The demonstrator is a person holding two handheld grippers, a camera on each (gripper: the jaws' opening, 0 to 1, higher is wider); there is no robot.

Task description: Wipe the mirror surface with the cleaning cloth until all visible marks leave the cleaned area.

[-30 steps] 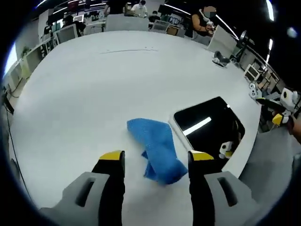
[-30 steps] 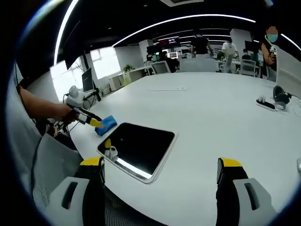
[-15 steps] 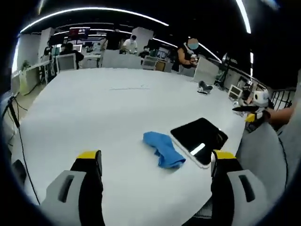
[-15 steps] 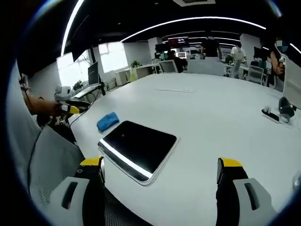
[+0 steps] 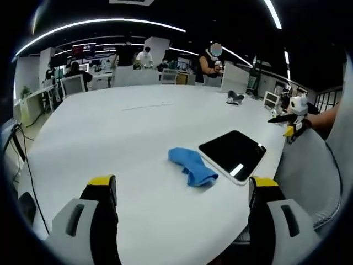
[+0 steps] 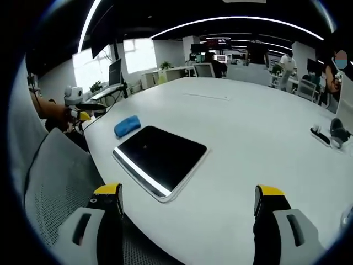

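The mirror [image 5: 233, 155] lies flat near the edge of the white table [image 5: 110, 138]; the blue cleaning cloth [image 5: 191, 165] sits crumpled just beside it. The left gripper [image 5: 179, 190] hangs above the table with jaws wide apart, holding nothing; the right gripper [image 6: 189, 200] likewise is spread and empty, facing the mirror [image 6: 160, 159] and cloth [image 6: 126, 126].

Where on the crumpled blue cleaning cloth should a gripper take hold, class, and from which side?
Grip the raised, bunched fold of the crumpled blue cleaning cloth at its end nearest the left gripper, coming down from above. That end humps up off the white table, so probably the jaws can close on it. The flat black rectangular mirror lies beside it.
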